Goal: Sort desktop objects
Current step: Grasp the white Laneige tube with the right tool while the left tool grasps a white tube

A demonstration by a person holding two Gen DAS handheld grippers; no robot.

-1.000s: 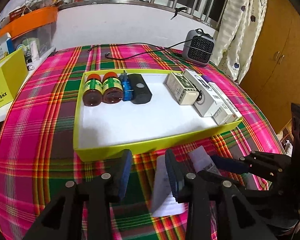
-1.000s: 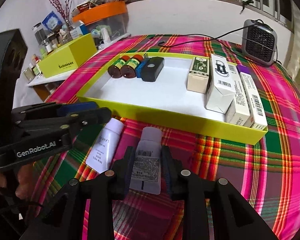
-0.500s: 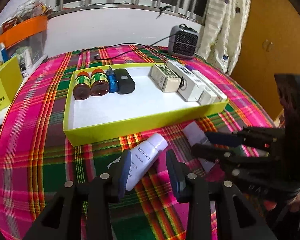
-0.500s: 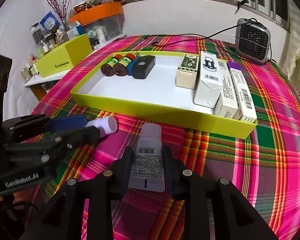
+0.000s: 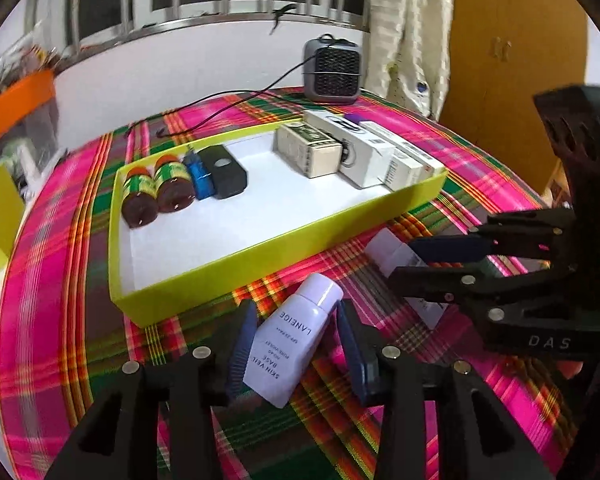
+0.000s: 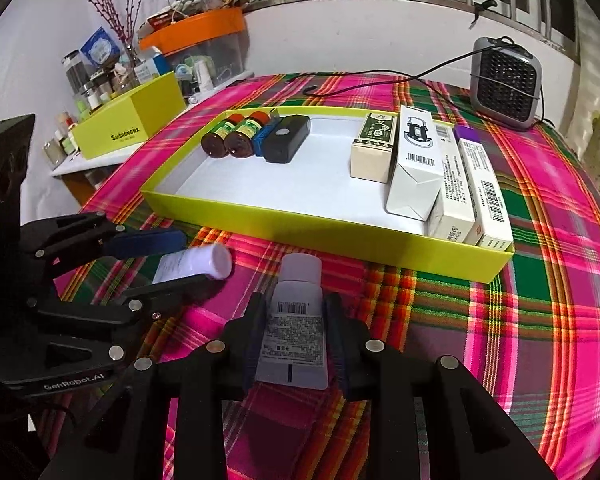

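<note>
Plaid cloth in pink and green covers the desk (image 6: 540, 320), with a barred window and a small grey heater (image 6: 506, 80) across the top of the right wrist view. A yellow-green tray (image 6: 340, 248) fills the middle of that frame: two brown bottles (image 6: 228, 140), a blue item and a black case (image 6: 286, 138) sit at its upper left, a row of cartons (image 6: 416, 168) at its right, and bare white floor between.

Two tubes are not yet sorted; both lie on the cloth just in front of the tray's near wall. My left claw (image 5: 296, 348) sits low in the left wrist view, its jaws opening, with the white Laneige tube (image 5: 294, 340) lying slantwise between them. I see gaps on both sides, so the pads are not pressing on it. My right claw (image 6: 296, 340) is at the bottom centre of its own frame, set narrow around the second tube (image 6: 296, 320), barcode side up; its pads seem to touch the tube's flanks, so I take that as a grip.

I judge the step in hand to be the pickup of these two tubes. Next, the left claw needs to line up with the slanted tube and close on its body. Each tube must then be lifted over the near wall and laid on the tray's bare middle, clear of bottles and cartons.
</note>
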